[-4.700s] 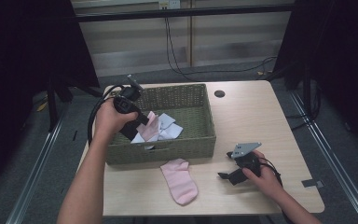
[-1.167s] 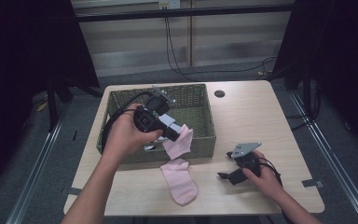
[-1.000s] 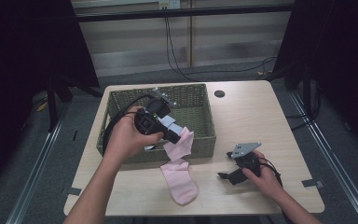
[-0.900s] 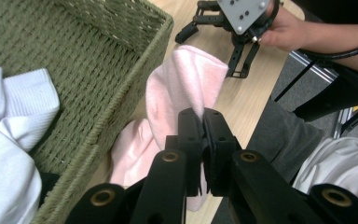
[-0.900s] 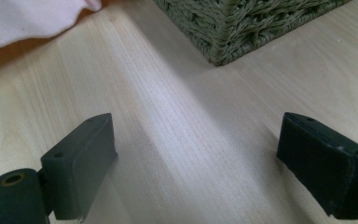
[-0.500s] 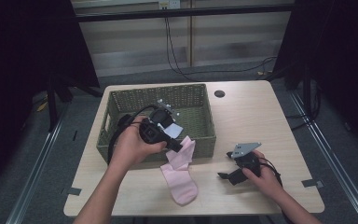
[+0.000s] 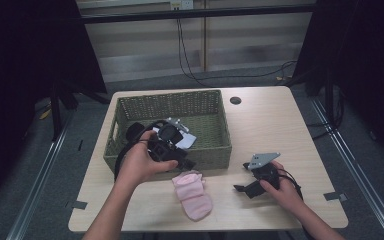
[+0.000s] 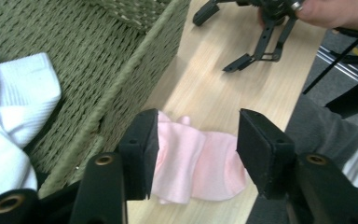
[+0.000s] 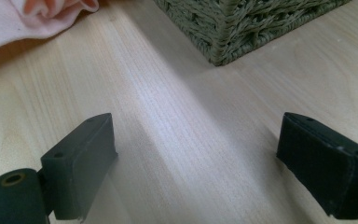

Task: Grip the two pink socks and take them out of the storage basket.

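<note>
The light wooden surface [image 7: 280, 130] carries a green woven basket [image 7: 205, 150] on its left half, toward the far edge. Pink socks [image 7: 192, 194] lie flat on the wood just in front of the basket's near wall. The right tool [image 7: 244, 186] rests near the front right.

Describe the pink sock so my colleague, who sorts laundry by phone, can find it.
Start at the green wicker basket on the wooden table. Just outside its near wall, flat on the tabletop, lies the pink sock. It is pale pink, while the white socks lie inside the basket.
</note>
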